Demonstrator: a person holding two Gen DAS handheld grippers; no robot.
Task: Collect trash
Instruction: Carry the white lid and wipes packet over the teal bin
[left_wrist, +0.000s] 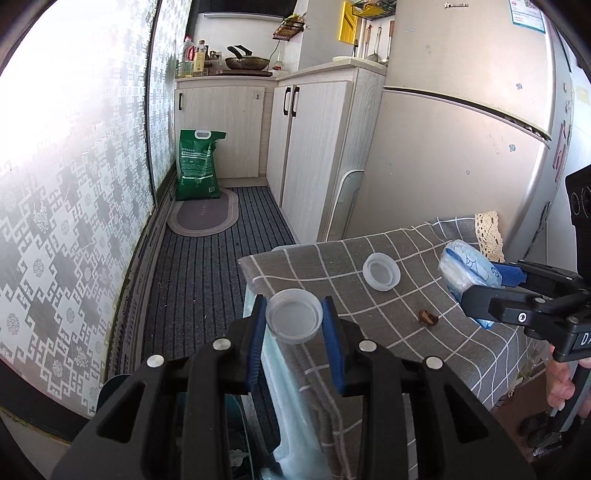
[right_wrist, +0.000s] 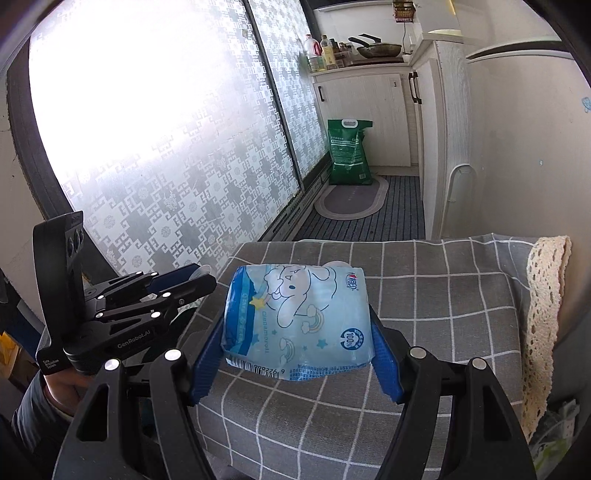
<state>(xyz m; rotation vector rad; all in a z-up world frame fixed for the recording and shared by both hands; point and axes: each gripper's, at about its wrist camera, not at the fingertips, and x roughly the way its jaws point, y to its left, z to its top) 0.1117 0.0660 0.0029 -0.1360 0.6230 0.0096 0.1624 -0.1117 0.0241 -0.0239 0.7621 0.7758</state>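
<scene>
My left gripper is shut on a clear plastic cap and holds it over the left edge of the table with the grey checked cloth. A second clear cap lies on the cloth further in. A small brown scrap lies to its right. My right gripper is shut on a blue tissue pack with a cartoon print, just above the cloth. The pack also shows in the left wrist view. The left gripper shows at the left of the right wrist view.
A bin with a pale liner sits below the table's left edge, under my left gripper. A fridge stands behind the table, with cabinets beside it. A green sack and an oval mat are on the striped floor.
</scene>
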